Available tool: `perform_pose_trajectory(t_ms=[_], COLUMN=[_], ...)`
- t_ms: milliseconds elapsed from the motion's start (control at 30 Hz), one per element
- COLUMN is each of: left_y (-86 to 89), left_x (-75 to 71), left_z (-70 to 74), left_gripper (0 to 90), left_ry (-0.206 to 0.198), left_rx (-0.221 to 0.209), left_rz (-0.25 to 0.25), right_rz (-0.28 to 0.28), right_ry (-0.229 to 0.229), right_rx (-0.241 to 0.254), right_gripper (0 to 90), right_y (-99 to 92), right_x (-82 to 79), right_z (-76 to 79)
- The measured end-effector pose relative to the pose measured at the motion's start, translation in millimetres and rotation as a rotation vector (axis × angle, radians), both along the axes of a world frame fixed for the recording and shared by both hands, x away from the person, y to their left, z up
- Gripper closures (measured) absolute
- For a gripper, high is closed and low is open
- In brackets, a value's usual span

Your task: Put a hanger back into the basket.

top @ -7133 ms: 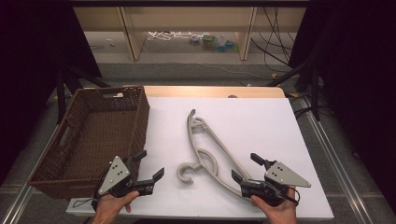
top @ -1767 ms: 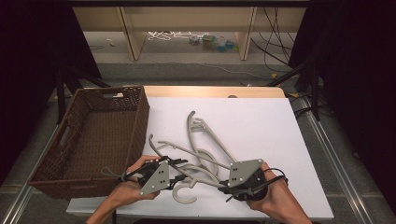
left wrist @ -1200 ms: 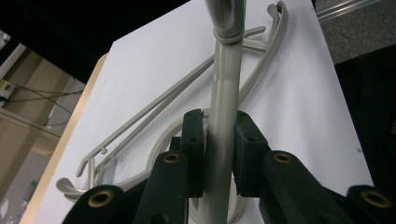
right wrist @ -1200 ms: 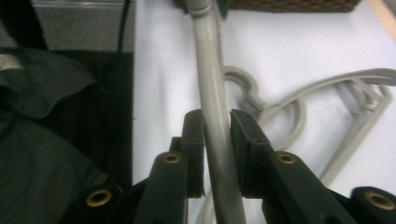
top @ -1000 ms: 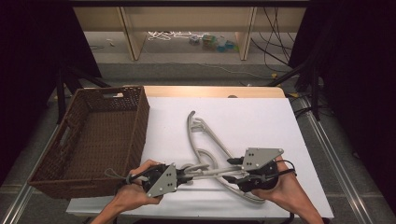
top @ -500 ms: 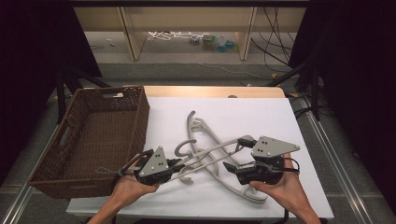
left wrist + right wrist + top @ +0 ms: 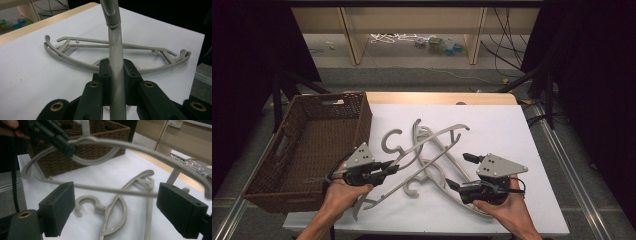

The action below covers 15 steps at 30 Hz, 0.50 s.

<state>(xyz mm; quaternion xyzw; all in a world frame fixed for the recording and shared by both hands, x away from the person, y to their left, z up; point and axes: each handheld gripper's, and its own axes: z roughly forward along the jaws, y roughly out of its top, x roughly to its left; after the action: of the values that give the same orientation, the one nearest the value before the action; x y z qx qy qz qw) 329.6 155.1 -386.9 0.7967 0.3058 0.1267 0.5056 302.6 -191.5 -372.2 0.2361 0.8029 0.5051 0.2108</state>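
A brown wicker basket [image 7: 307, 145] stood at the table's left. Beside it the left gripper [image 7: 388, 166] clamped the raised grey hanger [image 7: 427, 150] near its neck, its pads hiding part of the arm. That hanger slanted from near-left to far-right, hook [image 7: 391, 141] away. Under it the second hanger [image 7: 447, 175] lay flat, partly covered. The right gripper [image 7: 460, 171], jaws just opened wide, held nothing.
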Motion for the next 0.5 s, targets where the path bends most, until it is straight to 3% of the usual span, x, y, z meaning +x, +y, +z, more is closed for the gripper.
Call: perform_pose_trajectory(t_ms=[100,367,500], left_y=[5.6,21.1,33.3], left_x=[-0.3,-2.6,-3.8], left_z=[4.3,19.4,34.6], left_gripper=[79.3,79.3,79.3], left_ry=[0.039,0.069,0.067], left_rx=[-0.051,-0.157,-0.17], left_rz=[0.021,0.046,0.056], right_rz=[0.005,0.01,0.004], right_ry=[0.007,0.006,0.009], right_rx=[0.008,0.002,0.003], right_gripper=[16.4,16.2,16.3], right_y=[1.5,4.4,3.3], right_x=[-1.2,-3.6,-4.6], right_z=[-6.8,-21.2,-23.6])
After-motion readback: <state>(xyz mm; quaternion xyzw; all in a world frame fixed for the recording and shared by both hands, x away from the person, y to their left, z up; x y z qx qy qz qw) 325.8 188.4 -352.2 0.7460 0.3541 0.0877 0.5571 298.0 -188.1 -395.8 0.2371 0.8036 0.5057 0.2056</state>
